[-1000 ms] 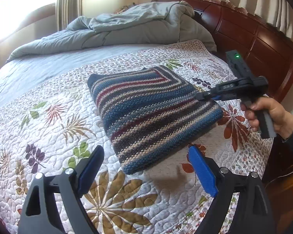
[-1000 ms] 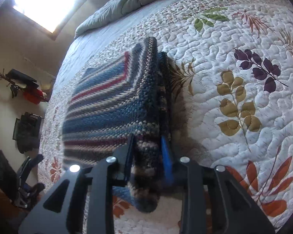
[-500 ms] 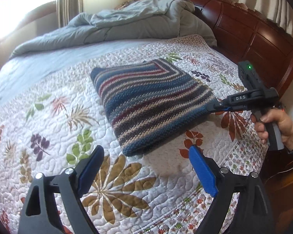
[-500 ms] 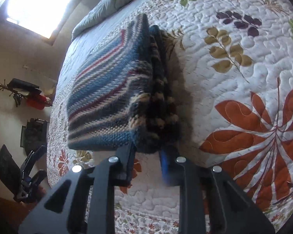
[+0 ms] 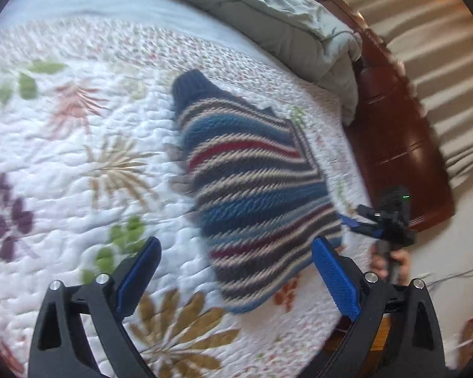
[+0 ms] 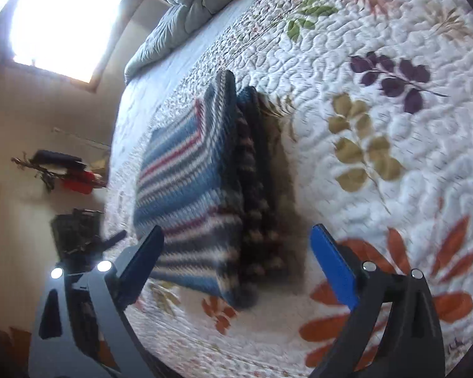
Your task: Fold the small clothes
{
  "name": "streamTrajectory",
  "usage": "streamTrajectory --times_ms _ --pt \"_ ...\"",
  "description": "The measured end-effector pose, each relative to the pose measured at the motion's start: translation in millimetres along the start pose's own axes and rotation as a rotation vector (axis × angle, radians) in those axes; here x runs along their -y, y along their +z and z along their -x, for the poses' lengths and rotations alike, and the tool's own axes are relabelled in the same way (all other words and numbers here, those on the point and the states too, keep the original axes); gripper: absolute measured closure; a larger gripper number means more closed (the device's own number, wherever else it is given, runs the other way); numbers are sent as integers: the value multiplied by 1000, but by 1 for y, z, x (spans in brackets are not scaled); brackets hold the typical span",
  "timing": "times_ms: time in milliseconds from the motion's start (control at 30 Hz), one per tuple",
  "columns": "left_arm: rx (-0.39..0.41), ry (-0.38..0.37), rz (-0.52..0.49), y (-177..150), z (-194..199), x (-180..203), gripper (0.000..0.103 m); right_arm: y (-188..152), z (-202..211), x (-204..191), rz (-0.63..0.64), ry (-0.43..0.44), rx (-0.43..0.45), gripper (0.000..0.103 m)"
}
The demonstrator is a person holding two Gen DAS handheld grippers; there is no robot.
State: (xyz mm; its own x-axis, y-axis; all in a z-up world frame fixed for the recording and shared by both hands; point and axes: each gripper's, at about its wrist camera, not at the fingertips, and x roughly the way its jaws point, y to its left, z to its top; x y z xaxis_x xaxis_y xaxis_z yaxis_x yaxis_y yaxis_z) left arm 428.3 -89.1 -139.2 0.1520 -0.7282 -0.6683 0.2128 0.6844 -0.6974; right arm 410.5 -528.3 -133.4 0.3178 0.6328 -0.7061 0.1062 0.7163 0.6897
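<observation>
The folded striped knit (image 5: 255,186) is lying flat on the floral quilt (image 5: 78,163), toward the headboard side of the bed. It's blue, navy, cream and dark red stripes, folded into a thick rectangular bundle, and from the right wrist view you can see the stacked layers along its near edge.

Left gripper (image 5: 236,271) – jaws spread wide, nothing between the blue pads, hanging over the quilt just short of the sweater's near corner. The frame is pretty smeared, so fine detail is a wash.

Right gripper (image 6: 236,258) – its jaws have just been opening and now stand wide apart. The end of the knit bundle sits in the gap between the fingers, but the pads aren't pressing on it. From the left camera you can see this gripper at the sweater's right edge with a hand (image 5: 394,261) on its handle and a small green light lit on top.

As for writing or labels, nothing is readable in these frames – any lettering on the gripper body is too blurred to make out.

Rumpled grey-green comforter (image 5: 283,28) is piled at the far end, against the dark wooden headboard (image 5: 391,145).
</observation>
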Motion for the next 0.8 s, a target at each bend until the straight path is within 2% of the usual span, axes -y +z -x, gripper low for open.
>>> streamTrajectory --times_ms 100,267,433,567,667,800 --pt "-44 -88 74 14 -19 -10 4 26 -24 2 -30 48 -61 9" --pt "-61 -105 152 28 -45 -27 4 54 -62 -4 15 6 -132 9" --pt "-73 -154 168 37 -59 -37 4 66 -91 -1 9 55 -192 9" --pt "-103 -146 148 39 -71 -39 4 74 -103 0 9 87 -195 3" --pt "-134 -133 149 40 -82 -41 4 83 -105 3 13 110 -201 4" --pt "-135 -175 134 40 -91 -35 4 97 -94 9 4 127 -169 5"
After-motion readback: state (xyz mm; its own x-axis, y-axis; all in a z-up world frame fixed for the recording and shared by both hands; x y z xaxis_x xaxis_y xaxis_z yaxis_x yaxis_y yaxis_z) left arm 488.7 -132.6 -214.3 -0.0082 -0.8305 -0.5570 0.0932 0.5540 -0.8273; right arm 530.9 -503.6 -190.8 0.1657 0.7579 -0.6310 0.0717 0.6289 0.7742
